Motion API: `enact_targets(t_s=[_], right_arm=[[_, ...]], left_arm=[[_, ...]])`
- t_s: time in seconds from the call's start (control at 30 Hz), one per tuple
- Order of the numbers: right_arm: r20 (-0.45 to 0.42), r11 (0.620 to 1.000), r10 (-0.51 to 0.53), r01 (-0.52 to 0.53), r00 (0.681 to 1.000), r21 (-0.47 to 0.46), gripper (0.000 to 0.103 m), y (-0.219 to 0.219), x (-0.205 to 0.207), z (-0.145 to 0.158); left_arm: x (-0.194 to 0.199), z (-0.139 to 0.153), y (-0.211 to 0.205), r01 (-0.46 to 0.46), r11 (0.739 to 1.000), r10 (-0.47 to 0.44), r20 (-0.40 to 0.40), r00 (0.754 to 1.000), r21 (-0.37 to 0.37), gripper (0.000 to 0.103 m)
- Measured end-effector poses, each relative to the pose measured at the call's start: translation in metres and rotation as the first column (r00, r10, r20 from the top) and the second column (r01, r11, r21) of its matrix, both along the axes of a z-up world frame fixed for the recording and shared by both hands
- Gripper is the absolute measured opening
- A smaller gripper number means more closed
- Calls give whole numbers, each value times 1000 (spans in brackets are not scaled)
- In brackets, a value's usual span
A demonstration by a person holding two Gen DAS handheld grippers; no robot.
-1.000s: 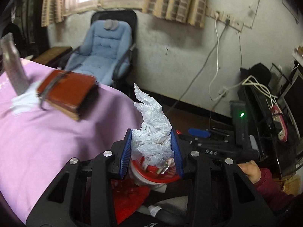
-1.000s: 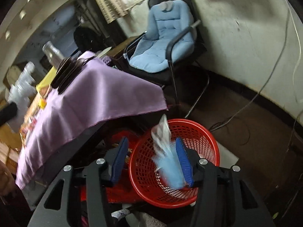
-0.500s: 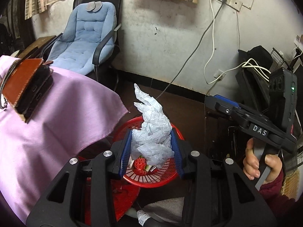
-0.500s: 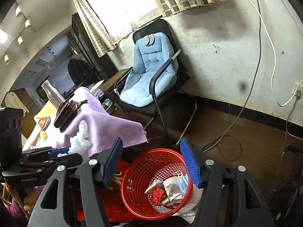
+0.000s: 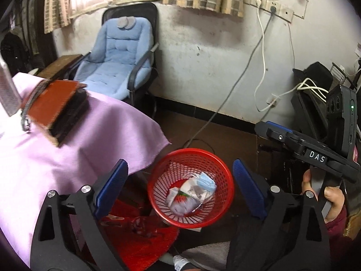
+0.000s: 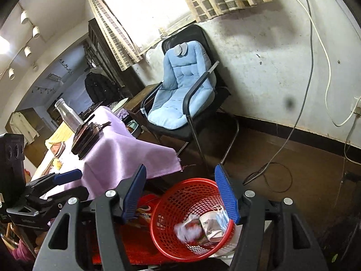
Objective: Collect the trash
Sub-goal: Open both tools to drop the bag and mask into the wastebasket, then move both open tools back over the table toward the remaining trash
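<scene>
A red mesh trash basket [image 5: 223, 178] stands on the floor beside the table; it also shows in the right wrist view [image 6: 171, 203]. Inside lie a blue face mask [image 5: 205, 181], wrappers and a crumpled white tissue [image 5: 180, 206], which is blurred in the right wrist view [image 6: 183, 231]. My left gripper [image 5: 180, 192] is open and empty above the basket. My right gripper [image 6: 180, 194] is open and empty, also above the basket. The right gripper shows at the right of the left wrist view [image 5: 304, 144].
A table with a purple cloth [image 5: 67, 158] carries a brown wallet [image 5: 52, 103] and a steel bottle [image 6: 67, 115]. A blue-cushioned chair [image 5: 119, 61] stands by the wall. Cables [image 5: 225, 103] trail across the floor. A red mat [image 5: 140, 239] lies by the basket.
My left gripper opened and let go of the crumpled white tissue, which dropped into the red basket. One second ago my right gripper let its blue mask fall in and opened.
</scene>
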State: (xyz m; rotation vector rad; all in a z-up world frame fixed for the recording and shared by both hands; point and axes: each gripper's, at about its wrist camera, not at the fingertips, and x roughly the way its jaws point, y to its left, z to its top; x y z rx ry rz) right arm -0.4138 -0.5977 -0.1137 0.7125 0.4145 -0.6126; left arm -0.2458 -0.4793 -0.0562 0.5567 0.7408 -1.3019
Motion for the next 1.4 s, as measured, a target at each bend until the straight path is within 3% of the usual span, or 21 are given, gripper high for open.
enact_targets(t_s=[0.23,0.47,0.53,0.8,1.07,1.2,1.27,1.4], right_arm=[[-3,999,26,-26,1000,-43,70,15,12,22],[23,991,47,-44,999,-125,90,42,25,57],[39,987,44,-37,998,-160,98,52,27,68],[28,952,110,-97,993,-290,98,94,53,106],[-78,863,167,-184,983,-470,98,152,102,136],[-36,804,231,-211,972,-556,98,185,121,145],[1,753,280,-218,960,-621,98,209,131,148],[-85,698,401,-365,912,-617,98,241,172,148]], left_arm=[[10,23,28,-56,996,59,35,998,-72,95],[28,46,67,-149,978,158,50,986,-147,96],[32,52,79,-185,968,198,64,978,-169,96],[63,72,143,-356,898,387,77,919,-260,96],[96,82,218,-503,796,565,112,818,-337,96],[119,77,259,-583,734,649,107,753,-348,96],[131,75,277,-618,702,687,107,719,-355,96],[158,67,319,-681,643,751,113,651,-351,96]])
